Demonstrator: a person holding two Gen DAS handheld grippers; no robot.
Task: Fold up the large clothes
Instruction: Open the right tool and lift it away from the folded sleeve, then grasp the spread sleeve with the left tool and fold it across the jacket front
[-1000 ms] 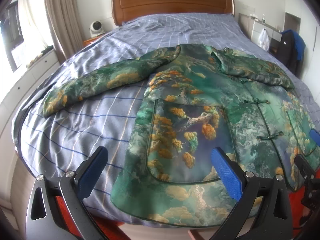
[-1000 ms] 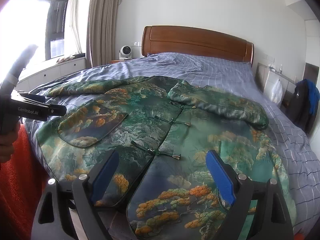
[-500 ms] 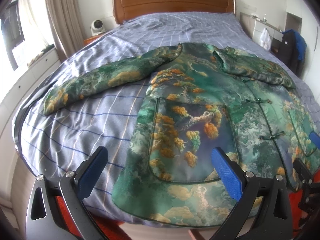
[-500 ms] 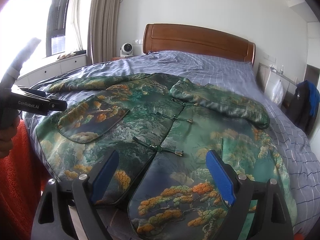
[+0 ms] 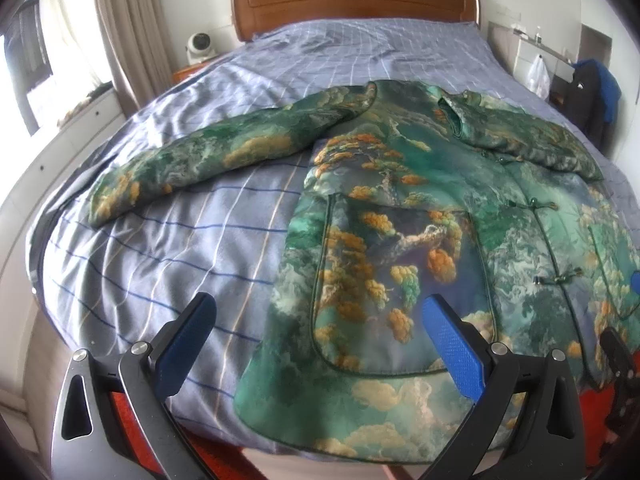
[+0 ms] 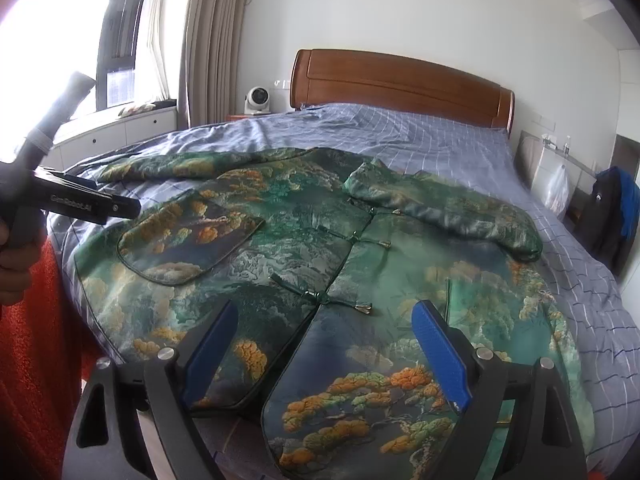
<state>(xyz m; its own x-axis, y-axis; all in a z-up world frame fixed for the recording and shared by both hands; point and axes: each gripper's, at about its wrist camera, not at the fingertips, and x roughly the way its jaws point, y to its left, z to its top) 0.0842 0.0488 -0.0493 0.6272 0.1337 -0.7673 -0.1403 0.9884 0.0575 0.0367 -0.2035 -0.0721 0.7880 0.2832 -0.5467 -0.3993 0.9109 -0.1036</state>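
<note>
Little changed over the last second: only a slight creep of both views nearer the hem, so folding not yet begun. Left gripper (image 5: 320, 344) spread wide, empty, hovering above the hem corner of the brocade jacket (image 5: 400, 248). Right gripper (image 6: 326, 344) likewise spread, empty, over the front opening. Jacket lying flat, front up, on the checked bedspread (image 5: 160, 248); long axis hem to collar, collar toward the wooden headboard (image 5: 352, 0). One sleeve (image 5: 208, 160) stretched out sideways, the other sleeve (image 6: 448, 208) already folded across the chest.
</note>
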